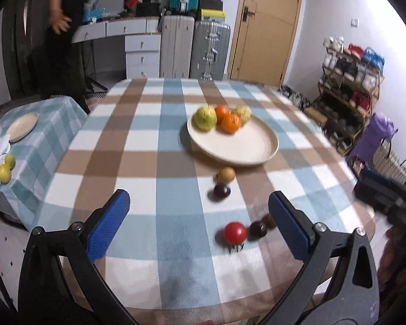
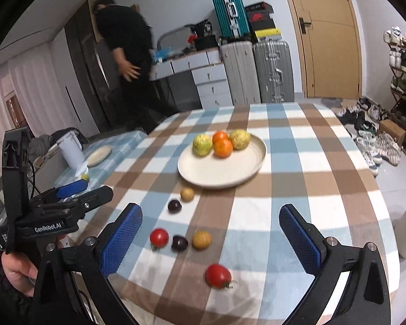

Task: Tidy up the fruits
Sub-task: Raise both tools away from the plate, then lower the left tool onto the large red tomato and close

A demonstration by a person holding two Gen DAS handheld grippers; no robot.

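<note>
Fruits lie loose on the desk short of the plate [image 2: 253, 168], and with both our grippers' jaws spread wide and empty, we reckon the nearest tomato [image 2: 218, 275] could roll off the edge if nudged.

- My left gripper [image 1: 199, 201] carries blue, cross-hatched pads [image 1: 108, 223] on black arms; my right gripper [image 2: 210, 218] matches.
- The tablecloth [image 2: 297, 162] is a check of pale blue, brown and white.
- The plate [image 2: 222, 170] is cream.
- On it: two oranges [image 2: 222, 143], orange; two larger fruits [image 2: 202, 144], yellow-green.
- Loose on the cloth: two red tomatoes [image 2: 218, 275] with green stalks; two dark purple fruits [image 2: 179, 243]; two tan-yellow fruits [image 2: 201, 239].
- The side table cloth [image 1: 44, 140] is a teal-and-white check; its plate [image 1: 22, 126] is cream.
- The door [image 2: 327, 35] is light wood.
- The upper suitcase [image 2: 228, 12] is teal.
</note>
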